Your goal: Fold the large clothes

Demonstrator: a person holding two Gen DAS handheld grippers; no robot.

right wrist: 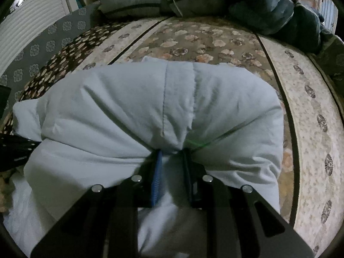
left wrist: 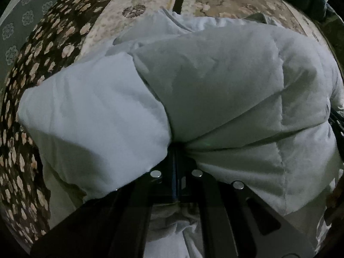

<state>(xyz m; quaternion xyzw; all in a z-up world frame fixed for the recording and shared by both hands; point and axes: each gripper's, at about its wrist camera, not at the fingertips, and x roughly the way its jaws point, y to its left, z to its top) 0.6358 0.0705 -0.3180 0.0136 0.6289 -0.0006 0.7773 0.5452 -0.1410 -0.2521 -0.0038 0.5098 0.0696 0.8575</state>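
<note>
Padded garment (right wrist: 133, 107): pale blue-white, plain, stitched seams. Bed cover (right wrist: 204, 40): olive-brown with cream and pink flowers, cream speckled bands with dark medallions, thin black stripes, dark floral edge. Right tool (right wrist: 172, 161): black, one blue ribbed pad. Left tool (left wrist: 176, 161): black.

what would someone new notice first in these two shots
A puffy pale quilted coat fills the middle of both views, bunched up on a floral bedspread. Both grippers are pinched into it near the bottom centre: the left gripper with jaws fully together, the right gripper clamping a thicker fold. A heap of dark bedding lies along the top of the right view.
</note>
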